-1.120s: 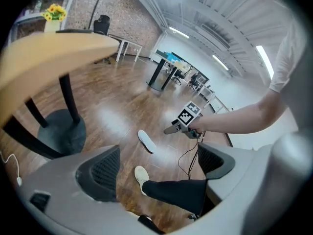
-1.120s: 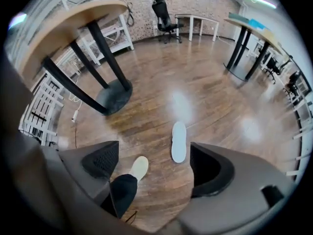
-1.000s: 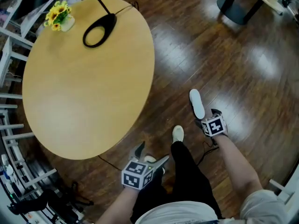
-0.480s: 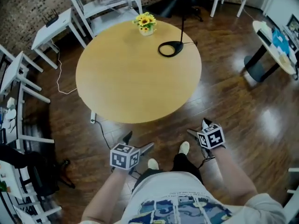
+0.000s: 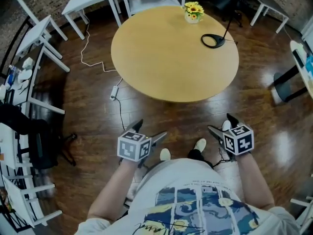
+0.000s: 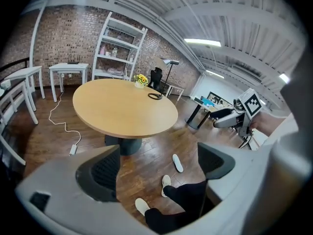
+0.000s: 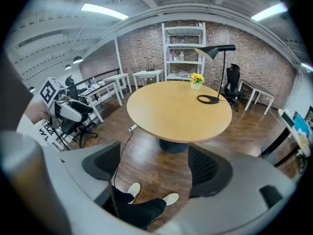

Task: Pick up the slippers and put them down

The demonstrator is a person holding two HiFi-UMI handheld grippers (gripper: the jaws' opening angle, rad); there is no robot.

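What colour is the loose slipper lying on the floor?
White. The slipper shows best in the left gripper view.

One round table [image 5: 166, 58] holds one flower vase [image 5: 192, 14] and one black lamp [image 5: 213, 39]. Three white slippers [image 6: 166, 181] are in sight: one loose slipper [image 6: 177, 162] lies on the floor [image 6: 146, 160] and two are being worn.

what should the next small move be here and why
Probably lower the right gripper toward the loose slipper on the floor: it lies on that side, and that gripper is raised, its jaws closing with nothing between them.
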